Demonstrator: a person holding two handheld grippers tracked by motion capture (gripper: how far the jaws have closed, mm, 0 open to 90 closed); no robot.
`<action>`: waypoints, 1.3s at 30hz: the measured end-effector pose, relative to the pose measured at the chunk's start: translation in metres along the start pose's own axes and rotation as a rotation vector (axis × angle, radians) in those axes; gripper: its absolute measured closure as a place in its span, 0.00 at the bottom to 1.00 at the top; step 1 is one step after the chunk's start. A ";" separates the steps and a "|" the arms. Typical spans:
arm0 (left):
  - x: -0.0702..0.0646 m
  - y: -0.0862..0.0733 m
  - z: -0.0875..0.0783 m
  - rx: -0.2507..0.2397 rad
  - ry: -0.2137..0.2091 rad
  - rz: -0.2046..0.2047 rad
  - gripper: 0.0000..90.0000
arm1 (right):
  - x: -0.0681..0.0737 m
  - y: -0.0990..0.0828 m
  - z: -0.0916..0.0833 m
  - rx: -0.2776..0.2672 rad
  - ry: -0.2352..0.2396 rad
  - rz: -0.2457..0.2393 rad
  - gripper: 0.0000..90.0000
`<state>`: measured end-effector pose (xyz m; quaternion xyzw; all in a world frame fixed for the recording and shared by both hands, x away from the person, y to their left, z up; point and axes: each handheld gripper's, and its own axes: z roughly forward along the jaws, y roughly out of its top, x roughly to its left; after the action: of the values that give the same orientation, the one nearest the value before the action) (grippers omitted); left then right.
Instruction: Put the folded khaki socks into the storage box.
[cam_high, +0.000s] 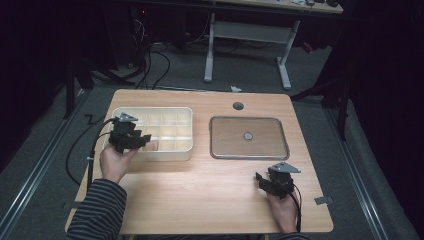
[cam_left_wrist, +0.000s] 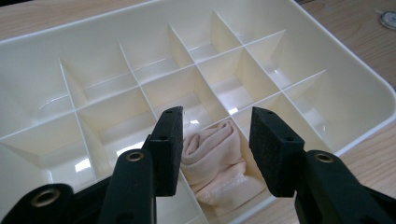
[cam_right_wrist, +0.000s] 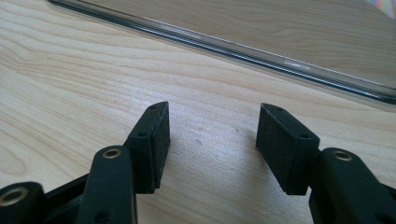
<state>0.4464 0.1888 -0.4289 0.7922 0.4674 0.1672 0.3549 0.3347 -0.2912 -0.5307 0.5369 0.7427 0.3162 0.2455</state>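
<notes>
A soft, light, rolled pale-pink cloth (cam_left_wrist: 222, 163) is lying in a near-edge compartment of the cream plastic divided tray (cam_left_wrist: 355, 79); the left gripper (cam_left_wrist: 215, 154) is being held over it, jaws spread. It is judged best pinched across its bulging fold. The right gripper (cam_right_wrist: 212, 144) is being held over the wooden tabletop (cam_right_wrist: 70, 84), jaws spread, empty.

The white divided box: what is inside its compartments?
The white divided box holds one rolled pale pink cloth in a near-edge compartment, between the open left gripper fingers. The other visible compartments look empty; those behind the fingers are partly hidden.

Glossy plastic organizer (cam_left_wrist: 327, 74); soft cloth (cam_left_wrist: 219, 163); matt wood table (cam_right_wrist: 70, 93).
</notes>
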 end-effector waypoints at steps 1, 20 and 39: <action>-0.001 0.000 -0.002 -0.002 -0.002 0.000 0.61 | 0.000 0.000 0.000 0.000 0.000 0.000 0.49; -0.006 -0.008 -0.013 -0.014 -0.021 -0.025 0.59 | 0.000 0.000 0.000 0.002 0.001 0.006 0.48; -0.010 -0.012 -0.028 -0.047 -0.047 -0.033 0.54 | 0.000 0.000 0.000 0.003 0.004 0.004 0.46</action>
<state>0.4167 0.1953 -0.4173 0.7795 0.4677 0.1536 0.3872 0.3350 -0.2914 -0.5308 0.5379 0.7426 0.3168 0.2425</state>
